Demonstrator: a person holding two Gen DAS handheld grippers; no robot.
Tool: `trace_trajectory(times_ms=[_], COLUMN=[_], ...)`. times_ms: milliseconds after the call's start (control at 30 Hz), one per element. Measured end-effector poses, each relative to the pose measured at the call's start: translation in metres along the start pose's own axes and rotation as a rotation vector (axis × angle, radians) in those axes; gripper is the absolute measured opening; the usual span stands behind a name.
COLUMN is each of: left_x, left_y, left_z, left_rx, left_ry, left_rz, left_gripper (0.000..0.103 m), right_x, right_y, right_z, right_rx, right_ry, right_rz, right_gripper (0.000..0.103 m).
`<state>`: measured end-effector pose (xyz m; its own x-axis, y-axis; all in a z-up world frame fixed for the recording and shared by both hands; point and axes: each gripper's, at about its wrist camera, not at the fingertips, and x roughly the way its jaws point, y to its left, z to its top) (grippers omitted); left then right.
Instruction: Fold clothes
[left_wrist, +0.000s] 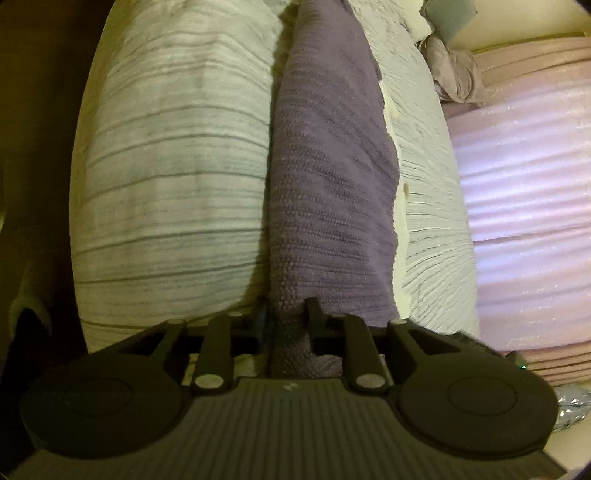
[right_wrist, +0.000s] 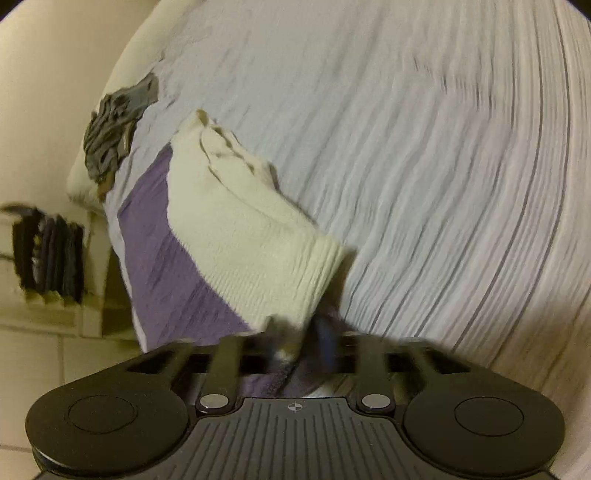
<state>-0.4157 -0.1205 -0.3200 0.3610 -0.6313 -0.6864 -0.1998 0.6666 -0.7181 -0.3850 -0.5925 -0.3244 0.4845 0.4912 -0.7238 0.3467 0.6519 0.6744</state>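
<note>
Purple knit garment pinched at one edge for a fold

The left gripper (left_wrist: 287, 314) clamps the purple waffle-knit garment (left_wrist: 328, 166), which stretches ahead over the striped pale bedsheet (left_wrist: 166, 184). The right gripper (right_wrist: 295, 332) is blurred; its grip is unclear. Next, probably carry the edge across.

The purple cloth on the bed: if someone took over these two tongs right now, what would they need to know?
Left tongs: shut on an edge of the purple cloth, which stretches away over the striped bedspread.
Right tongs: blurred; cannot tell whether they grip the cream knit garment lying on the purple cloth.
Done: no finished fold visible.
Left: fold both pieces; a crumpled grey garment waits near the bed's edge.
</note>
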Motion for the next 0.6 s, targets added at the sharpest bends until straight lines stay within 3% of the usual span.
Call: trace_trajectory(times_ms=[33, 100, 233, 367, 467, 533, 600], left_x=[-0.002, -0.003, 0.005, 0.023, 0.029, 0.034, 0.032], left_y=[0.000, 0.004, 0.012, 0.020, 0.027, 0.027, 0.021], left_z=[0.001, 0.006, 0.018, 0.023, 0.021, 0.019, 0.020], left_rx=[-0.016, -0.054, -0.084, -0.097, -0.117, -0.101, -0.056], left_ry=[-0.006, -0.032, -0.044, 0.002, 0.039, 0.080, 0.086], left_rz=[-0.006, -0.025, -0.074, -0.100, -0.148, -0.171, -0.174], left_gripper=[0.025, 0.034, 0.036, 0.036, 0.030, 0.015, 0.010], right_x=[-0.006, -0.019, 0.012, 0.042, 0.053, 0.056, 0.056], right_y=[-0.002, -0.006, -0.027, -0.030, -0.032, -0.034, -0.031], right_z=[0.004, 0.012, 0.028, 0.039, 0.047, 0.051, 0.056], right_rx=[-0.015, -0.044, -0.008, -0.028, -0.056, -0.068, -0.092], right_ry=[-0.010, -0.031, 0.134, 0.218, 0.276, 0.310, 0.336], right_rz=[0.007, 0.022, 0.145, 0.240, 0.258, 0.265, 0.281], right_gripper=[0.075, 0.075, 0.075, 0.075, 0.048, 0.038, 0.026])
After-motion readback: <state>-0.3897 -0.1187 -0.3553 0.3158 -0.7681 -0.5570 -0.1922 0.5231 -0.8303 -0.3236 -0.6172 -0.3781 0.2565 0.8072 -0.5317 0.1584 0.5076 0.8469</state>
